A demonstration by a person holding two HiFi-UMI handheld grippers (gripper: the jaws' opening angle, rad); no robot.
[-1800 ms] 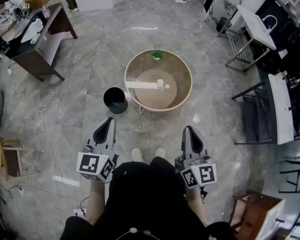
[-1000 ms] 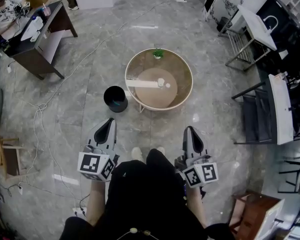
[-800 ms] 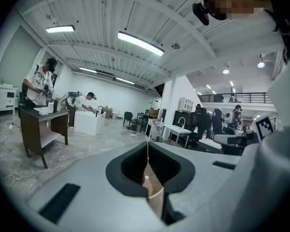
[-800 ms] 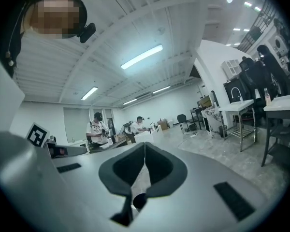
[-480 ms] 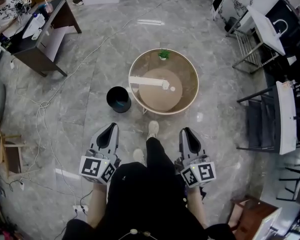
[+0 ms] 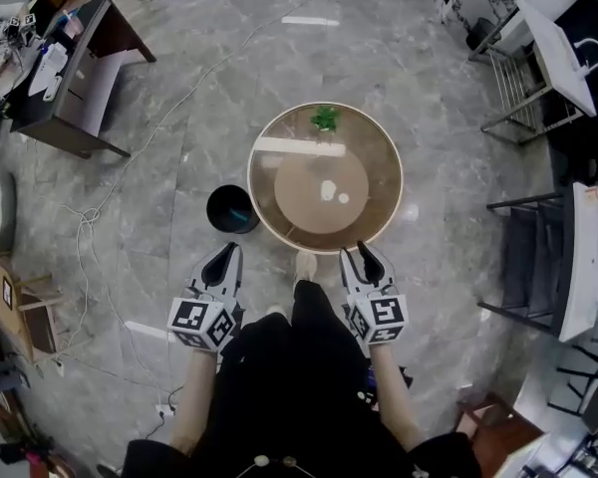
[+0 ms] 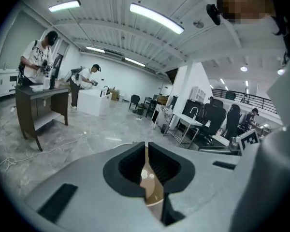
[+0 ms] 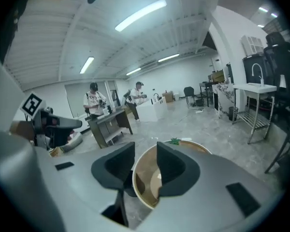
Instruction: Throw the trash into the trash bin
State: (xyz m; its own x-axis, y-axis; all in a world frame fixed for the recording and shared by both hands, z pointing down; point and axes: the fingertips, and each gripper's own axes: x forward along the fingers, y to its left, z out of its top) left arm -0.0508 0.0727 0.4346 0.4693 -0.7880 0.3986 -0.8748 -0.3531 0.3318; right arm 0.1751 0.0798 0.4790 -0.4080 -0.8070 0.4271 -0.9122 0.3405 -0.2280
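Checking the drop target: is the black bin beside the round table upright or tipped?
Upright. The head view looks down into the trash bin's round open mouth; it stands on the floor just left of the round table.

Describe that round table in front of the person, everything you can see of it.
The round table has a pale rim around a glossy brown top, perhaps glass, with a lighter tan disc at its centre. It stands level on grey stone floor. On it: a small green plant at the far edge, a long white strip beside that, two white scraps near the middle. A black bin stands close by its left side.
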